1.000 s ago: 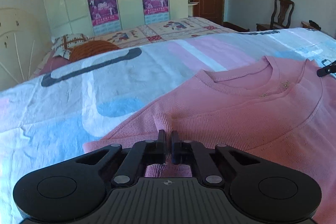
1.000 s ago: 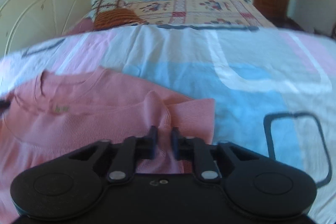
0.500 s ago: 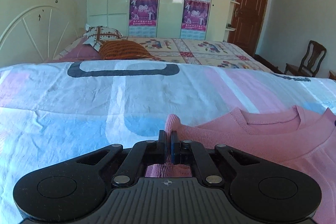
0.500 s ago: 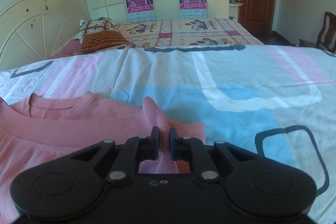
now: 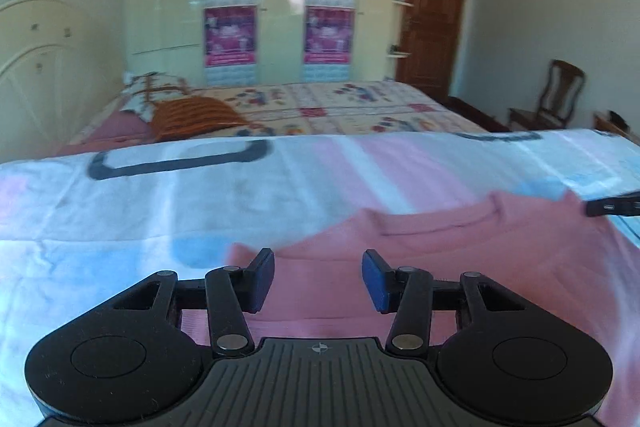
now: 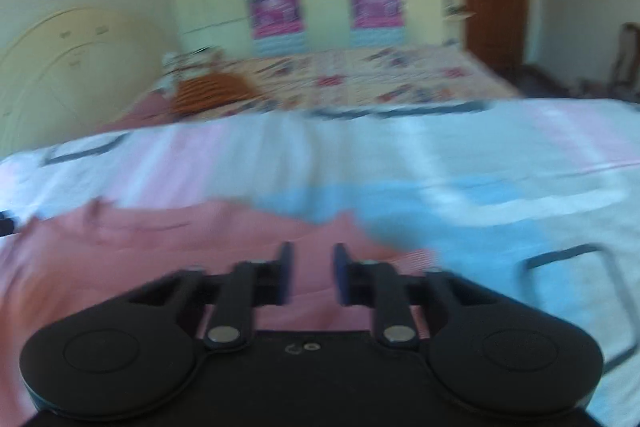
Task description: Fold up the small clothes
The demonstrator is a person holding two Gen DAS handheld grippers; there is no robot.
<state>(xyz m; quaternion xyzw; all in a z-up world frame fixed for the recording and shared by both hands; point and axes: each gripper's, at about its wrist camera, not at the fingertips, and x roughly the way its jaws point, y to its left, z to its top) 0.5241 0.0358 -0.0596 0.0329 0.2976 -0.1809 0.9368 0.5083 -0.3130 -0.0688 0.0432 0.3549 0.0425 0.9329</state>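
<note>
The sheet [image 5: 120, 219] left of the sweater [image 5: 440, 259] lies bare. Right of it the sheet is bare too. Only the right gripper [image 5: 612, 205] pokes in beside the collar.

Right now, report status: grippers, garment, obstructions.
Left gripper just opened, nothing between its jaws. Right gripper slightly parted, just opening, off the cloth. Pink sweater lying on the bedsheet. Nothing in the way.

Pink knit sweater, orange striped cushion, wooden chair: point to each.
Pink knit sweater [image 5: 460, 267], left wrist view, chest below the collar.
Orange striped cushion [image 5: 192, 117], left wrist view, top face.
Wooden chair [image 5: 560, 91], left wrist view, backrest.
</note>
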